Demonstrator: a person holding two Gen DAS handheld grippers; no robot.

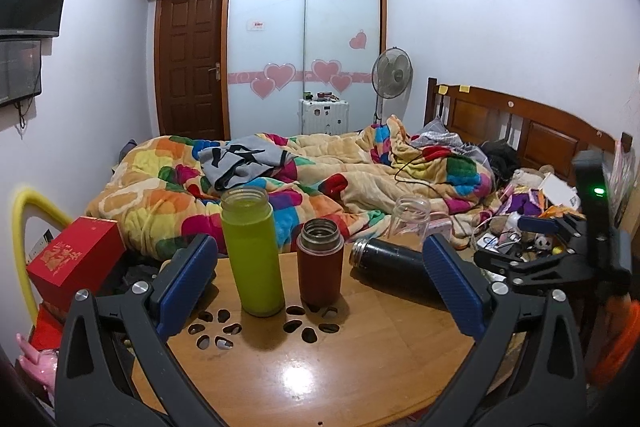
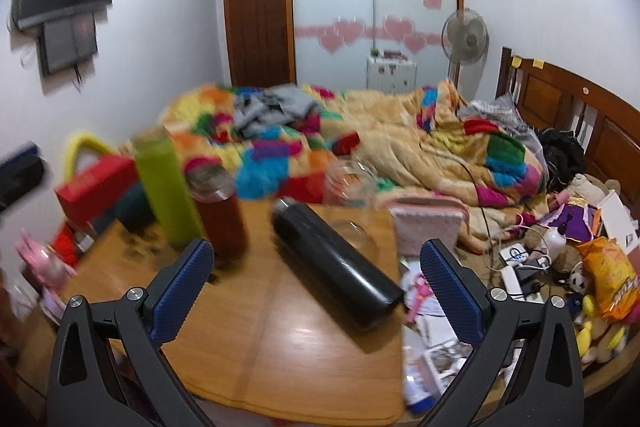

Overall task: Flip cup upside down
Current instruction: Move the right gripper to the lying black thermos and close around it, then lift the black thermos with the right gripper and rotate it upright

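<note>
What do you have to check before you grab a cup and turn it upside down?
1. Left hand-held gripper open and empty: ok.
2. Right hand-held gripper open and empty: ok.
3. Green cup and brown cup upright, lids off: ok.
4. Black cup upright: not ok, it lies on its side on the table.
5. Cups empty, so nothing spills: cannot tell.
6. Right wrist view sharp enough to aim: not ok, it is blurred.

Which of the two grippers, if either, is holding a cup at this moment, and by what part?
Neither. The left gripper and the right gripper are both open and empty; the black cup lies untouched on its side.
</note>
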